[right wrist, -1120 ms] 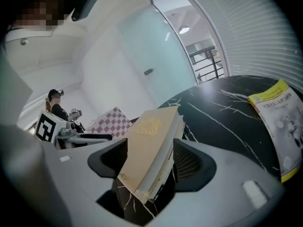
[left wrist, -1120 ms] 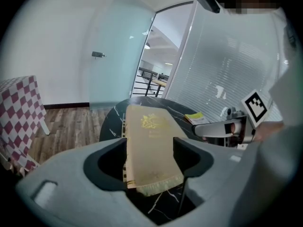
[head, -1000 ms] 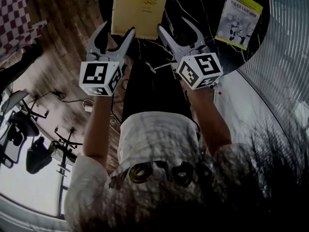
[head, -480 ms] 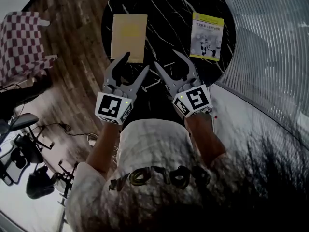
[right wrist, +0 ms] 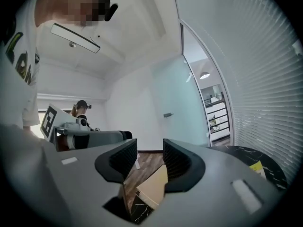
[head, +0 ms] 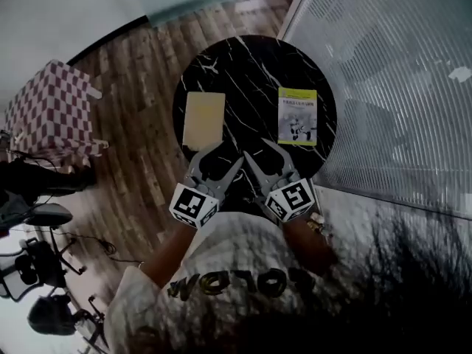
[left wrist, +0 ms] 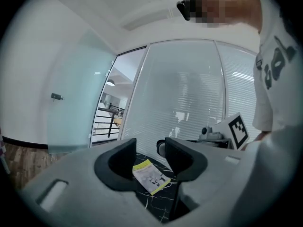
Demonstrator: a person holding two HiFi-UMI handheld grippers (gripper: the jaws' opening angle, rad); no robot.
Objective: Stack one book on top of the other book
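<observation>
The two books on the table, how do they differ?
The tan book has a plain pale cover; the yellow-green book is white with a yellow-green band and a picture. The tan book lies left, the yellow-green book right. Both lie flat, apart, on the black marble table.

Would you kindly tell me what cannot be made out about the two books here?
- Head view: print on the tan book and the yellow-edged book is too small to read.
- Right gripper view: the right gripper, whose empty jaws have just been closing, hides part of the tan book.
- Left gripper view: the yellow-edged book's cover is too small and soft to read.
</observation>
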